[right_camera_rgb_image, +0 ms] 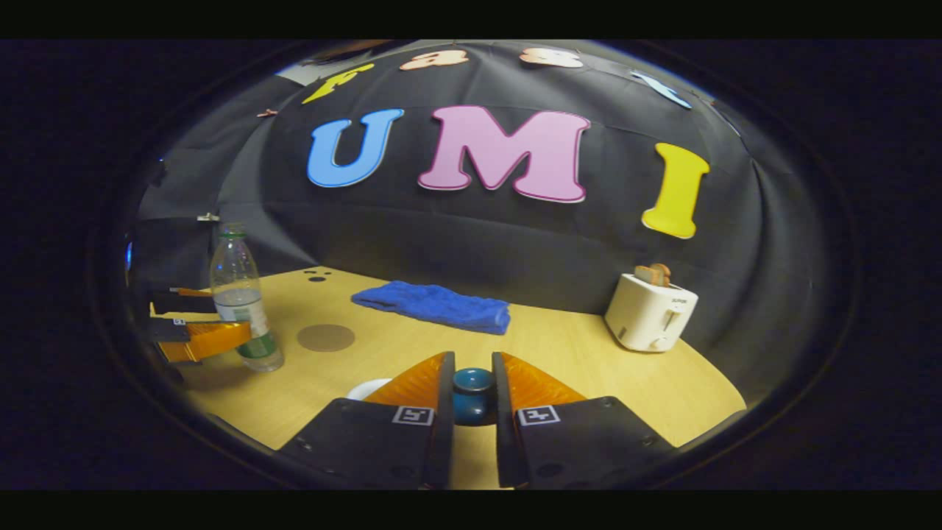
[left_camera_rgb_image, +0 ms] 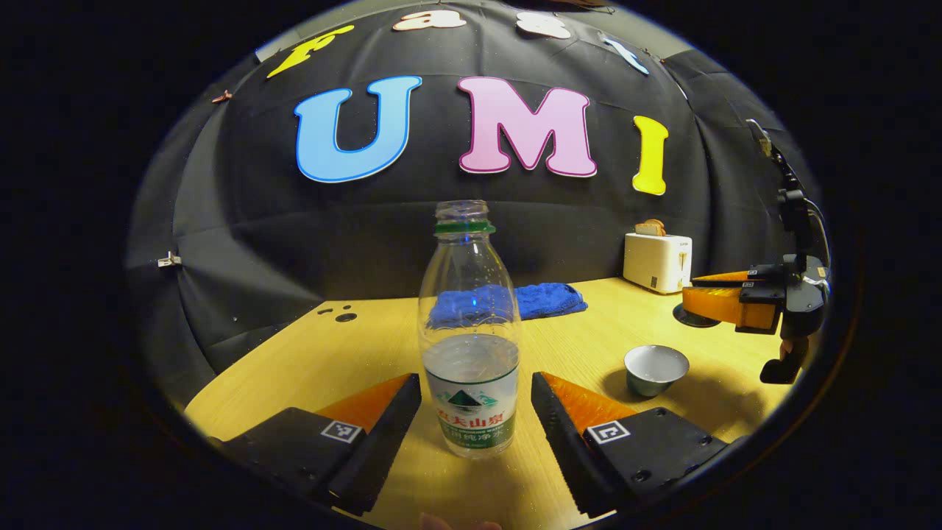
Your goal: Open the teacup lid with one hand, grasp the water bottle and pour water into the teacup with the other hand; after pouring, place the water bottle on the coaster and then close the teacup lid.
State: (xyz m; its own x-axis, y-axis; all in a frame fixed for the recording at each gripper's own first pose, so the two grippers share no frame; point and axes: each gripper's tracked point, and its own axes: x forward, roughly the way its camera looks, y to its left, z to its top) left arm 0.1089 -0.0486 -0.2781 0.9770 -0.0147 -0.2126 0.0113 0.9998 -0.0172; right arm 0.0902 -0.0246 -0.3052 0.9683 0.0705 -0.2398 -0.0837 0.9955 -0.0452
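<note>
The bottle stands upright on the table, uncapped, with a green ring at the neck and water filling roughly its lower half. The left gripper sits around it with its jaws spread wide, one finger on each side of the bottle's base and a gap left on both sides, so nothing is gripped. In the right gripper view the same bottle shows at the far left, with the left gripper flanking it.

To the bottle's right the cup rests open on the table, its pale inside showing. Above and beyond it, the right gripper hangs in the air, held well off the table.

In its own view, the right gripper is drawn narrow around the lid, a small dark blue knob pinched between both fingers. A white sliver peeks out just left of those fingers; I cannot tell what it is.

The coaster, a flat brown disc, lies bare on the table to the right of the bottle in the right gripper view, near it but apart. Farther back a blue towel lies crumpled near the wall, and a white toaster with bread in its slots stands at the right end.
</note>
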